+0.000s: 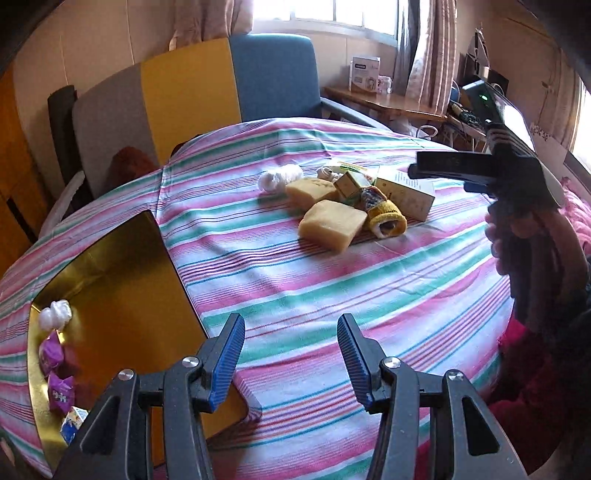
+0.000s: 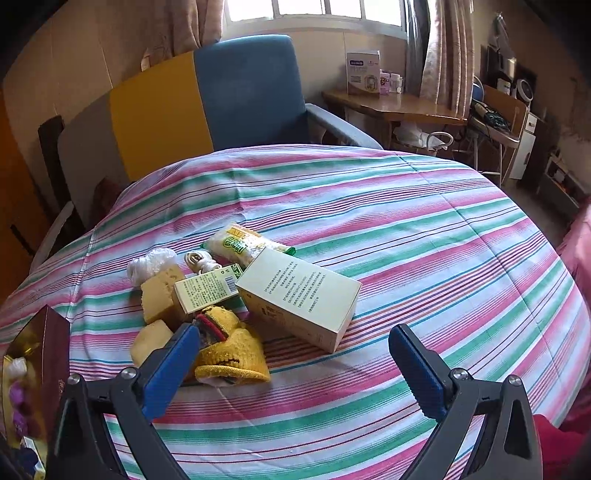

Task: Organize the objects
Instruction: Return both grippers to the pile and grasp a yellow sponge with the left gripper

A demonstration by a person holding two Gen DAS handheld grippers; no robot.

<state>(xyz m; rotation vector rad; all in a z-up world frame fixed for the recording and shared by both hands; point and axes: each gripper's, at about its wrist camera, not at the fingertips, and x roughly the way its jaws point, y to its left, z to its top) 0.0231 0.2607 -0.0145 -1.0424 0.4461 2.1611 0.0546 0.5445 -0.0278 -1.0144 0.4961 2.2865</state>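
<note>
Setting: a lived-in home room, likely a bedroom or sitting room. Evidence ahead of the jaws: a striped cloth [image 2: 406, 229] covering the work surface, an upholstered armchair [image 2: 251, 92] beyond it, a curtained window [image 2: 314, 11] behind. Ahead and to the right: a wooden side table [image 2: 399, 107] bearing a carton and mugs.

Both tongs gape wide and hold nothing: left tongs [image 1: 291, 358] low, right tongs [image 2: 293, 363] raised alongside.
</note>
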